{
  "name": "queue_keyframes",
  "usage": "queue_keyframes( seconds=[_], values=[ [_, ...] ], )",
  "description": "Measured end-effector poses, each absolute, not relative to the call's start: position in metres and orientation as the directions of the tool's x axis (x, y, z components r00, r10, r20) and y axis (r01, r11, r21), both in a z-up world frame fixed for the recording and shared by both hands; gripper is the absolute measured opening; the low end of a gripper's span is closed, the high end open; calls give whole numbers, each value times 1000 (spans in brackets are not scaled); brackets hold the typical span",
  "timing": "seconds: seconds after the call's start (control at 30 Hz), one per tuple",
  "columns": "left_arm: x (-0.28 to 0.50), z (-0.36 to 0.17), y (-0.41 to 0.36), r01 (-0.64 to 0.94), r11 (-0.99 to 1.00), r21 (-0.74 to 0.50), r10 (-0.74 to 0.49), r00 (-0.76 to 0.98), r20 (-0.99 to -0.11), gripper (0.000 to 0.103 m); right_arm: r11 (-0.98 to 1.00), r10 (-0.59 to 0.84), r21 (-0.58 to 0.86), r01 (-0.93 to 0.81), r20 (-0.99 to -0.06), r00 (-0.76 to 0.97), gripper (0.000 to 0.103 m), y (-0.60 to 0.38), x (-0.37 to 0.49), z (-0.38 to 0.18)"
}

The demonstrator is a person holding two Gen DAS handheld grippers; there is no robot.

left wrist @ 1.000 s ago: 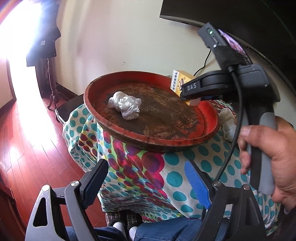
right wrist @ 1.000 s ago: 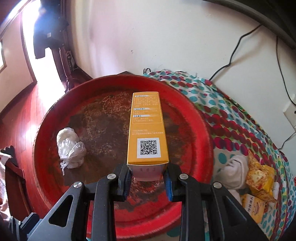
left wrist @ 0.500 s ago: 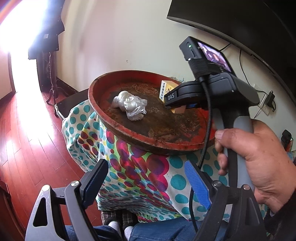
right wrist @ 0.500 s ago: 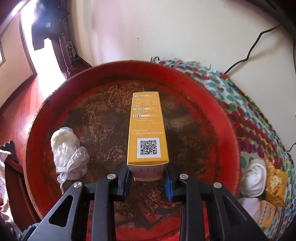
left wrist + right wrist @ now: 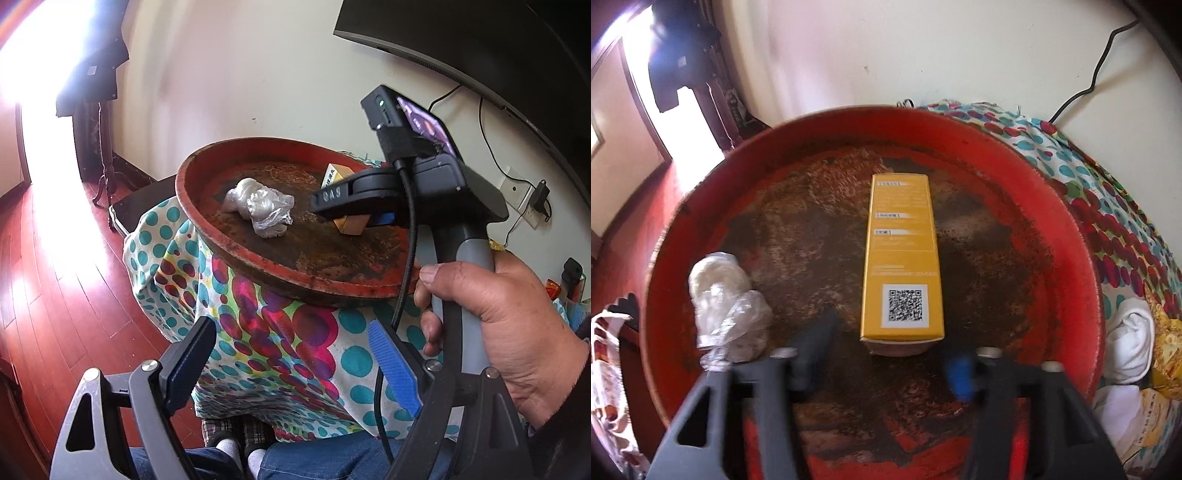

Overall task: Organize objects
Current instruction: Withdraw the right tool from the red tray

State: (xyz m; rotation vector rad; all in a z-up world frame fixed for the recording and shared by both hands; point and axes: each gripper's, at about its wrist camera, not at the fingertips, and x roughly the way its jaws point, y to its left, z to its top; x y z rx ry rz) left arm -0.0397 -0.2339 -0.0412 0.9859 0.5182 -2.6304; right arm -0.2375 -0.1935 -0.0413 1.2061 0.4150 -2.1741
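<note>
A long yellow box (image 5: 901,258) with a QR code lies flat in the round red tray (image 5: 1082,258). My right gripper (image 5: 886,354) is open, its fingers spread just behind the box's near end and apart from it. A crumpled clear plastic bag (image 5: 727,310) lies in the tray to the left of the box. In the left wrist view the tray (image 5: 258,269), the bag (image 5: 260,206) and the box (image 5: 349,225) show, with the right gripper (image 5: 354,195) over the box. My left gripper (image 5: 291,354) is open and empty, low in front of the table.
The tray sits on a table under a dotted cloth (image 5: 280,339). To the tray's right lie a white cloth bundle (image 5: 1130,339) and yellow packets (image 5: 1167,343). A wall with cables stands behind. The person's knees (image 5: 306,458) are under the table edge. Red wooden floor (image 5: 55,277) lies to the left.
My right gripper has opened and let go of the yellow box, which now rests in the tray. The left gripper's view has shifted slightly; it stays open.
</note>
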Motion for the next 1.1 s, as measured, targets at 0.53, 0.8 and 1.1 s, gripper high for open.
queue_keyframes(
  seconds=[0.53,0.8,1.1],
  values=[
    [-42,-39,-209,340,-925,-171,-142,-725,-674,87,-829,-421,90,552,-749,-511,99,-92,-222,12],
    [-42,-39,-200,313,-938,-146,-142,-735,-663,87,-874,-382,79,479,-720,-579,99,-6,-196,20],
    [-53,-45,-159,192,-973,-130,-61,-751,-657,87,-936,-300,97,338,-722,-624,101,106,-190,5]
  ],
)
